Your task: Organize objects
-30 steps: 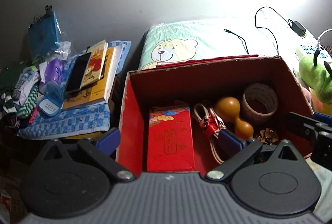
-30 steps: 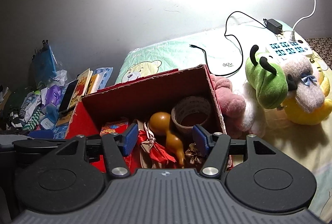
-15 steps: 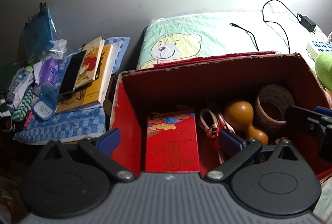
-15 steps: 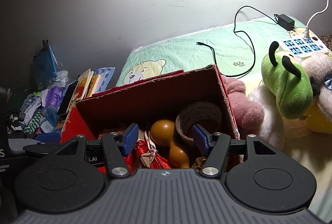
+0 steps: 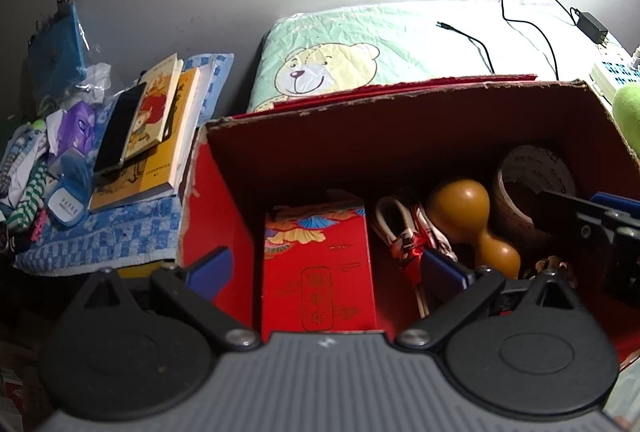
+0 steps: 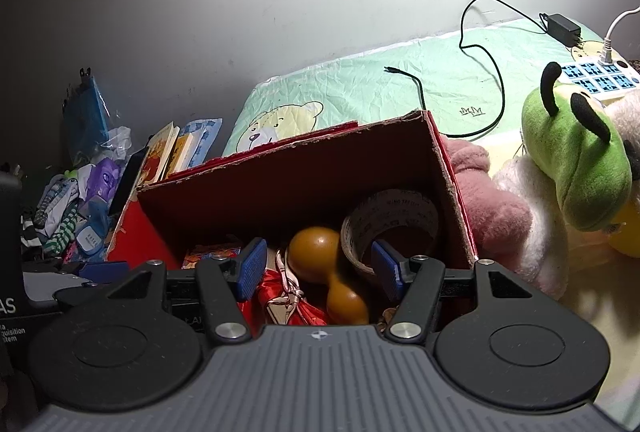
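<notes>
1. Left wrist view: our left gripper (image 5: 324, 268) hangs with its jaws spread wide and nothing between them. One blue pad sits outside the near left wall of the red box (image 5: 216, 200), the other over the box's inside.
2. Since a second ago this view has closed in on the box, which now fills more of the picture. We judge that we are reaching in for something, not dropping anything off.
3. Inside the box, a red packet (image 5: 318, 268) lies at the left, a bundle of cord (image 5: 404, 228) beside it, then the gourd (image 5: 468, 216), and a roll of tape (image 5: 532, 172) in the far right corner.
4. The books (image 5: 160, 120) and small clutter on the blue cloth left of the box are not yet sorted.
5. Part of the other gripper covers the box's right end, and a small brown thing there is too dark to name.
6. Right wrist view: our right gripper (image 6: 320, 268) is also released and empty, its pads framing the gourd (image 6: 320, 252) and the near edge of the tape (image 6: 392, 216) without touching that we can tell.
7. This view has dipped closer to the box (image 6: 448, 168) too, so the gourd looks like the likely pick.
8. The gripper body hides the box's near floor; right of the box, the plush toys (image 6: 576, 168) are cut off at the edge.
</notes>
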`<state>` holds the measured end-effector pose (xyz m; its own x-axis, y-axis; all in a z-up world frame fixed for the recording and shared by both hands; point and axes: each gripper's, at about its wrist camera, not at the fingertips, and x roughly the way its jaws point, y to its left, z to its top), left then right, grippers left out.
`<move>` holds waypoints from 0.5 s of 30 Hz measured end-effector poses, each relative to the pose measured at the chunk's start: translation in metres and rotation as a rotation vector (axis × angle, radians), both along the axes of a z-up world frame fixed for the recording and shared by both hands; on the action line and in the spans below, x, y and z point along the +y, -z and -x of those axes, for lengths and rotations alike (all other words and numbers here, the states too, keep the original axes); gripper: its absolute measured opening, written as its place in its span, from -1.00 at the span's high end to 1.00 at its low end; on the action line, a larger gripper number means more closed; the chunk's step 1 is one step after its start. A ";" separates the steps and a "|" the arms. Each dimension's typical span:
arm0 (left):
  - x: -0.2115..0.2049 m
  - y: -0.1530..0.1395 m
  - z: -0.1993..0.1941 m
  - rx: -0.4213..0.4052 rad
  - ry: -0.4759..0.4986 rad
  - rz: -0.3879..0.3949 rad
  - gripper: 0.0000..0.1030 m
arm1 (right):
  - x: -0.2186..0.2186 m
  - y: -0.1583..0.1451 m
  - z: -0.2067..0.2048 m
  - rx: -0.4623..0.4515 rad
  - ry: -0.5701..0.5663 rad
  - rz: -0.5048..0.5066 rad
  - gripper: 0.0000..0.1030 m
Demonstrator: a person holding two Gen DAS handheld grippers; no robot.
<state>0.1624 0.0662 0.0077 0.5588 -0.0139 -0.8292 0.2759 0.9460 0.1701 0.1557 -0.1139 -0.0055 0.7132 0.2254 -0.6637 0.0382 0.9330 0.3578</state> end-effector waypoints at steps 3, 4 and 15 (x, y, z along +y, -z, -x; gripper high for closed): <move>-0.001 0.002 -0.001 0.005 0.001 -0.004 -0.95 | 0.001 0.001 0.000 0.003 -0.001 0.004 -0.19; -0.001 0.002 0.000 0.006 0.001 -0.004 -0.95 | 0.000 0.001 -0.001 0.004 0.001 0.004 -0.19; 0.001 0.008 -0.001 0.044 0.004 0.020 -0.94 | 0.000 0.002 0.001 0.007 0.008 0.012 -0.19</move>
<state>0.1636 0.0670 -0.0002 0.5218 -0.0328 -0.8524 0.2867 0.9479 0.1390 0.1549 -0.1135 -0.0078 0.7105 0.2116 -0.6711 0.0481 0.9369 0.3463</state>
